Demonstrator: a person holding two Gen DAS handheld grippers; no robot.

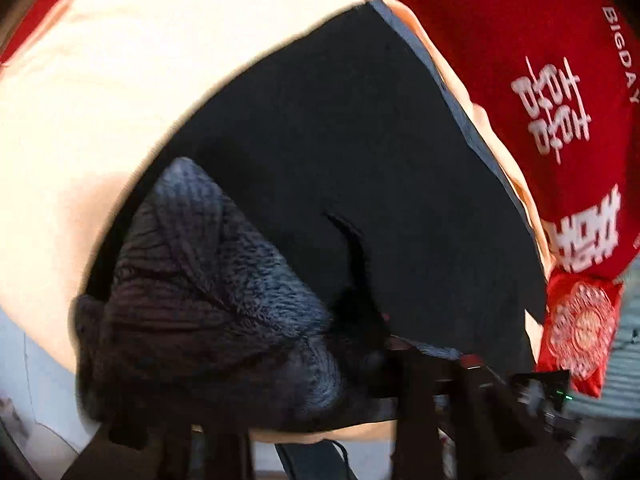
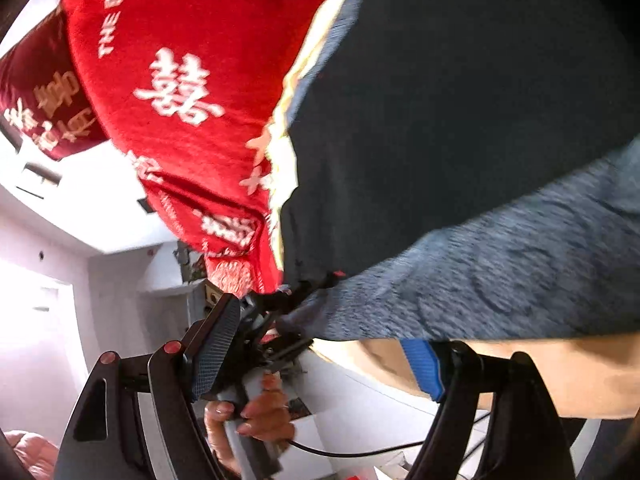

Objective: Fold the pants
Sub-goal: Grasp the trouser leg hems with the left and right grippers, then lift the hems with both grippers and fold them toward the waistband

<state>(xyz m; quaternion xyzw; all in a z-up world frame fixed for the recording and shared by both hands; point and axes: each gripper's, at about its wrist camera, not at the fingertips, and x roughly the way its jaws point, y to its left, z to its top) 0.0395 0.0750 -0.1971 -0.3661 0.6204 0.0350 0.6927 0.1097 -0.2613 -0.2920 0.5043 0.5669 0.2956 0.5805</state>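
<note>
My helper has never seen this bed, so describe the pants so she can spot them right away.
Start at the peach bedsheet, bordered by a red blanket with white characters. The pants are the large dark navy garment lying on the sheet. Unlike everything else there, they show a fuzzy blue-grey fleece lining.

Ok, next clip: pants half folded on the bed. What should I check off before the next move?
1. Right gripper free to grasp: ok, pads wide apart, nothing held.
2. Left gripper gripping the dark navy fleece-lined pants: cannot tell; its tip meets the hem, but the jaws are blurred.
3. Pants lying flat on the peach bed sheet: not ok; the grey fleece lining is bunched up near the left gripper.
4. Red blanket with white characters off the pants: ok, it lies beside them.
5. Views sharp enough to judge edges: not ok, both are blurred.
</note>
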